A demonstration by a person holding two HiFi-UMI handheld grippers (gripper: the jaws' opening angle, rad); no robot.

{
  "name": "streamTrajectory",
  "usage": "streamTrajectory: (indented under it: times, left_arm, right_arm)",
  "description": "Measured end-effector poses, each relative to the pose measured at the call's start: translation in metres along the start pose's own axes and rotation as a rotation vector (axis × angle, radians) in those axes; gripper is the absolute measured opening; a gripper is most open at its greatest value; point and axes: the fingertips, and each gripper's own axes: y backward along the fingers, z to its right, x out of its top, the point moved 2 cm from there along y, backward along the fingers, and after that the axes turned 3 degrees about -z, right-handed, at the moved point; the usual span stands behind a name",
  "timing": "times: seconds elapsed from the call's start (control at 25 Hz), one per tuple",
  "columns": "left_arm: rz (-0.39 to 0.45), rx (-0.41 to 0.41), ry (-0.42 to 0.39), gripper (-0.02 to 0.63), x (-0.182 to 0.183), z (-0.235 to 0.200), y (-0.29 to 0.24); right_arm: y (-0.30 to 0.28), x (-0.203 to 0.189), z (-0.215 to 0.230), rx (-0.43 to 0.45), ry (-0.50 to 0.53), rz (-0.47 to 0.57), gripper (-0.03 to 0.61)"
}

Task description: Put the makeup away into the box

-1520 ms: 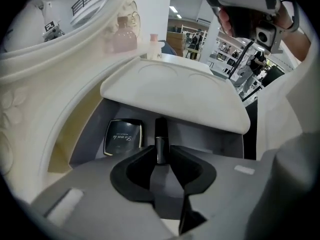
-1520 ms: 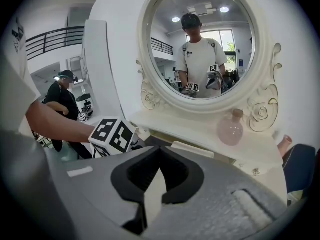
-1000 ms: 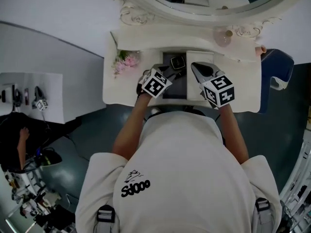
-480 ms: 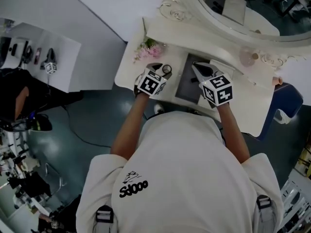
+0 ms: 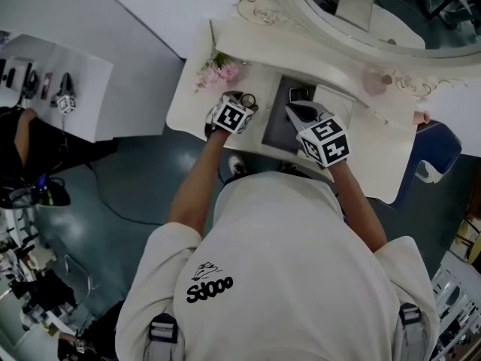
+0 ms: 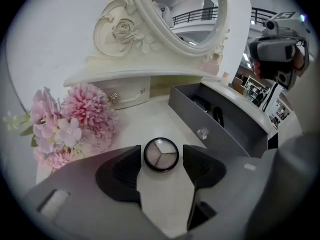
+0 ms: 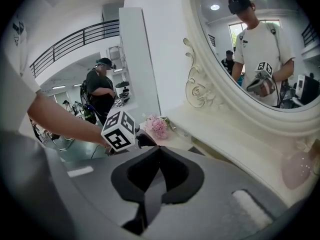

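1. Left hand-held gripper (image 6: 161, 159): released. Its jaws have just been opening and now stand apart, one on each side of the compact (image 6: 160, 153), with a thin gap showing on both sides. The pads do not press it.
2. The compact is round and black-rimmed, with three pale shades in wedges. It lies flat on the white desk (image 6: 150, 115), outside the box (image 6: 220, 129) and just to the left of its front wall.
3. The box is grey, open at the top and set on the desk. A small clear knob (image 6: 202, 133) sits on the wall facing the compact. Dark items (image 6: 218, 115) lie inside it, too small to name.
4. Right hand-held gripper (image 7: 160, 149): clenched. Its jaws meet at the tips with nothing between them. In the head view it hangs over the near end of the box.
5. A bunch of pink flowers (image 6: 75, 121) lies on the desk left of the box, beyond the compact.
6. An oval mirror (image 6: 185, 14) in a carved cream frame stands behind the box. A small drawer (image 6: 127, 96) sits under the shelf at its foot.
7. A second person stands well to the left of the box, seen in the right gripper view.
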Motion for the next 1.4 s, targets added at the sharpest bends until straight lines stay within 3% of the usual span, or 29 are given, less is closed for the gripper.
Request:
streamTrajectory:
  times: [0.12,0.32,0.48,0.6,0.68,0.8,0.96,1.24,1.4]
  left_arm:
    - [-0.007,0.029,-0.011,0.236,-0.004,-0.002,-0.005]
    - [0.014,0.024,0.000,0.235,-0.001,-0.001,-0.002]
    - [0.127,0.020,-0.050,0.235,0.033,0.004,0.024]
    - [0.187,-0.067,-0.093,0.235,0.055,0.023,0.044]
    - [0.216,-0.137,-0.170,0.235,0.069,0.044,0.053]
    - [0.215,-0.235,-0.404,0.235,0.081,0.087,0.058]
    - [0.137,-0.346,-0.680,0.236,0.072,0.136,0.048]
    - [-0.046,-0.440,-0.916,0.236,0.052,0.175,0.024]
    - [-0.137,-0.417,-1.058,0.236,0.046,0.182,0.004]
  right_arm:
    - [0.008,-0.003,0.006,-0.027,-0.020,0.007,0.002]
    - [0.014,-0.008,0.016,-0.069,-0.051,0.019,0.002]
    - [0.020,-0.004,0.023,-0.097,-0.073,0.053,0.002]
    - [0.027,-0.001,0.029,-0.122,-0.087,0.075,0.002]
    - [0.031,-0.001,0.032,-0.138,-0.103,0.088,0.002]
    - [0.038,-0.006,0.036,-0.160,-0.134,0.103,0.002]
    - [0.046,-0.017,0.035,-0.191,-0.175,0.108,0.002]
    - [0.067,-0.042,0.039,-0.259,-0.256,0.111,0.002]
    - [0.080,-0.061,0.040,-0.312,-0.307,0.101,0.002]
